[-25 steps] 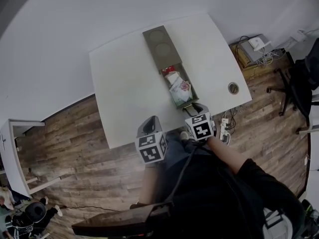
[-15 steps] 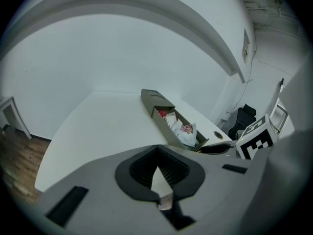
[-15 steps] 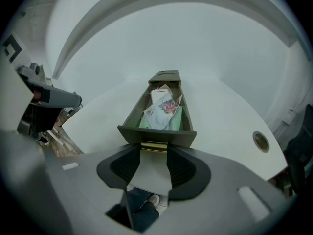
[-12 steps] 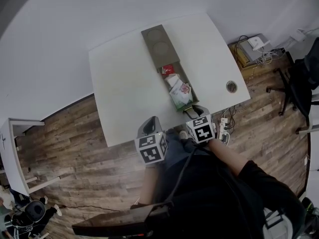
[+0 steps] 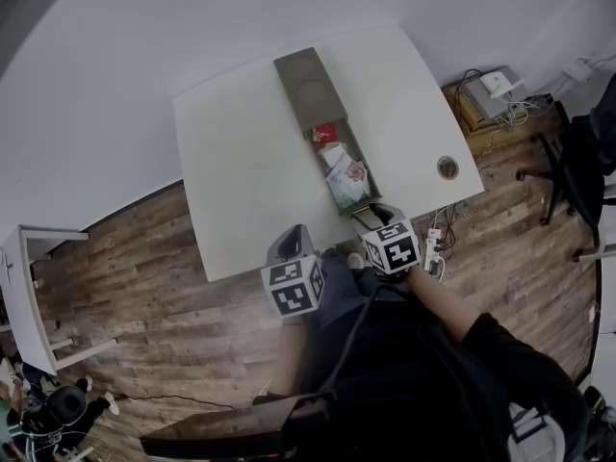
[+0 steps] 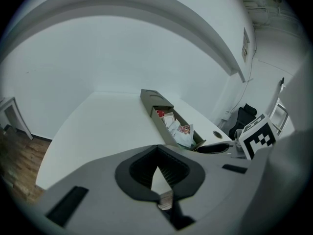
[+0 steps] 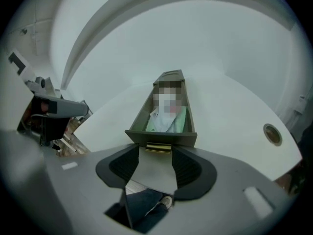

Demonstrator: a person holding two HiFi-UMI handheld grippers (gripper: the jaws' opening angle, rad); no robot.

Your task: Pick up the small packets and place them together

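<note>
Red-and-white packets [image 5: 344,172] in tray [image 5: 304,83], print unreadable

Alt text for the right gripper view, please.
The right gripper faces the brass handle on the near end of a long grey tray holding packets, on a white table. Its fingers stand open, just opening wider, gripping nothing.
</note>
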